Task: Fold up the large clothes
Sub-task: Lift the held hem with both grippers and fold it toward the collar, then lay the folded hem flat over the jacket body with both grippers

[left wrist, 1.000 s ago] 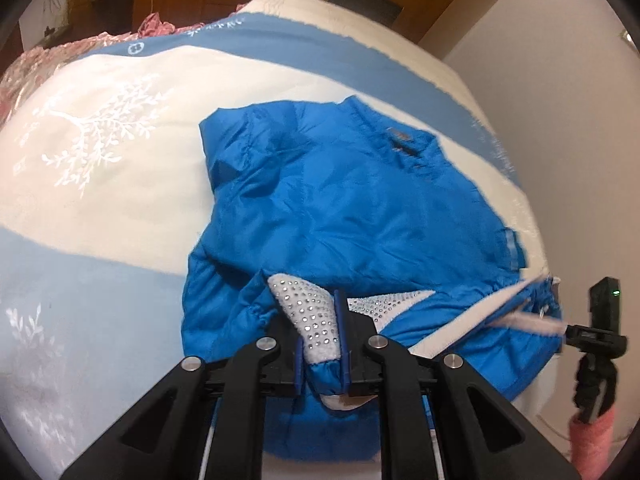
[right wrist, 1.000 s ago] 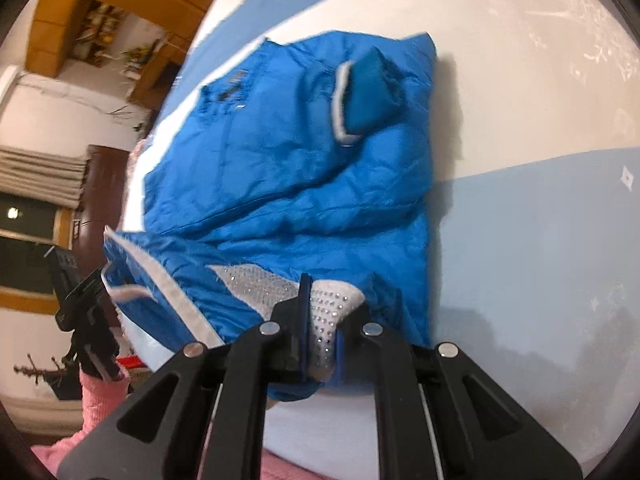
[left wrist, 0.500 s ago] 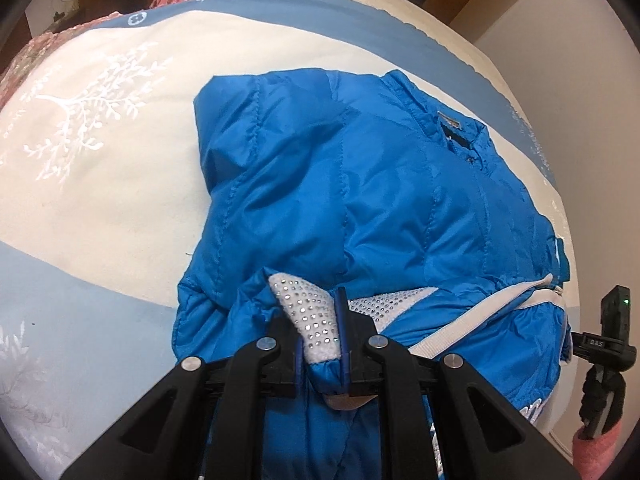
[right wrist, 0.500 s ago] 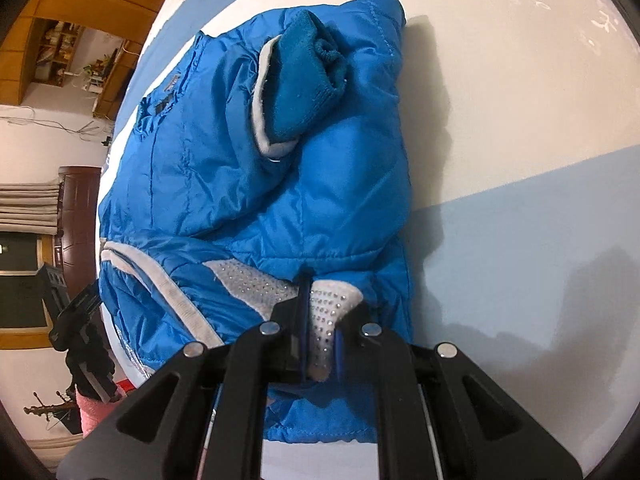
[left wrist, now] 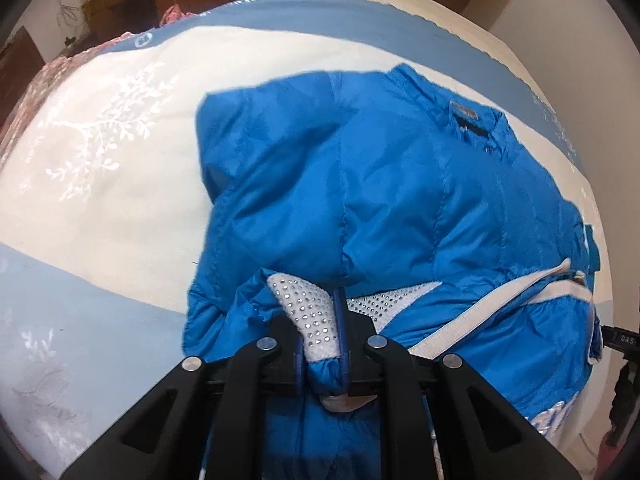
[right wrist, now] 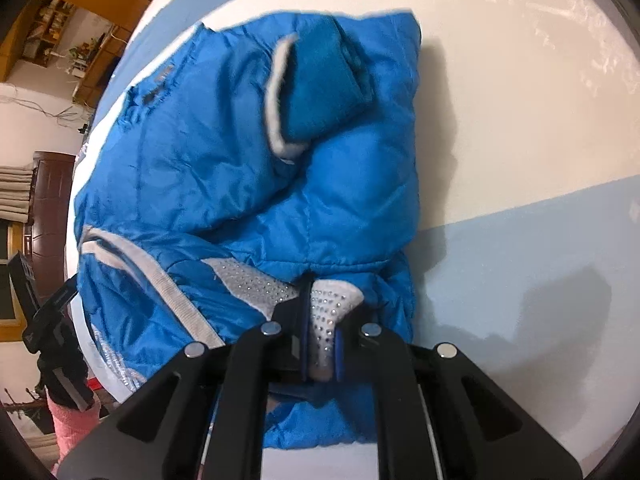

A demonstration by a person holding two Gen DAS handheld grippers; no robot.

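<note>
With both your left tool (left wrist: 322, 344) and right tool (right wrist: 320, 344) clamped on the blue puffer jacket's (left wrist: 400, 208) studded hem, uneven lowering toward its collar could skew the fold.

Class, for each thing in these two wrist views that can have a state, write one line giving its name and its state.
Blue jacket: lying on the bed, bottom hem lifted and partly folded over.
Sleeve cuff: folded in across the jacket body.
Left gripper: shut on the studded white hem patch.
Right gripper: shut on the hem's other studded patch.
Bedspread: spread flat under the jacket.
</note>
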